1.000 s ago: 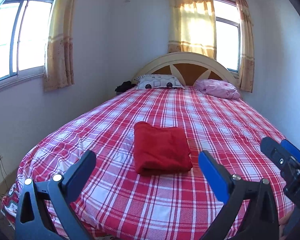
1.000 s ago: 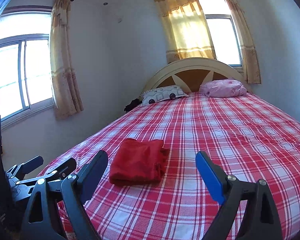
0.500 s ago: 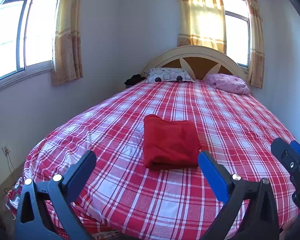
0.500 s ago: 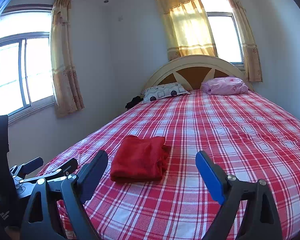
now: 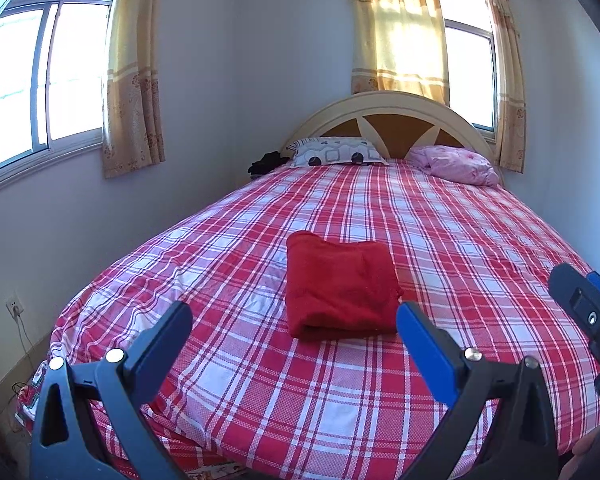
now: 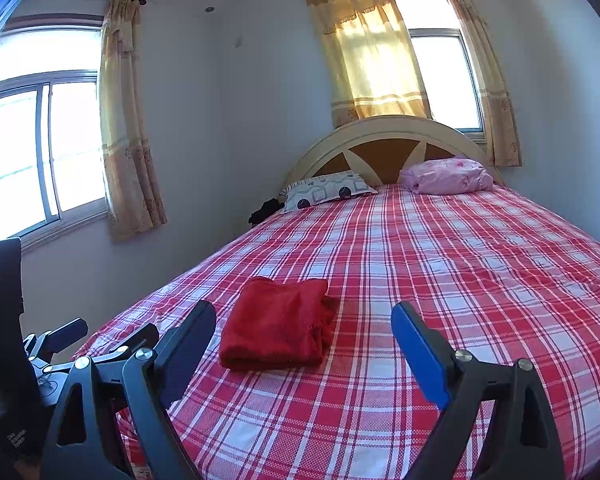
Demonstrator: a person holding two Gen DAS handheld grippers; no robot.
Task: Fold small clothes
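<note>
- Two tools hover at the foot of the bed, each with its fingers spread wide apart and nothing between them
- Left tool (image 5: 294,330): dark finger on one side, blue-padded finger on the other, gap fully open, touching neither cloth nor bedspread; it also shows at the left edge of the right wrist view (image 6: 72,340)
- Right tool (image 6: 304,328): same wide spread, empty, held above the bedspread; in the left wrist view only a part of it shows at the right edge (image 5: 588,304)
- Red garment (image 5: 340,286) – a thick, fleecy piece folded into a compact rectangle, lying flat on the red-and-white plaid bedspread (image 5: 440,248) in the near half of the bed, ahead of both tools and apart from them; its layered edges bunch on the right side (image 6: 278,324)
- Patterned pillow (image 5: 336,152) and pink bundle (image 5: 456,164) sit at the arched headboard (image 5: 388,108), well apart from the garment
- Hard to make out – a dark heap (image 5: 266,162) beside the patterned pillow; what kind of garment the red piece is cannot be told
</note>
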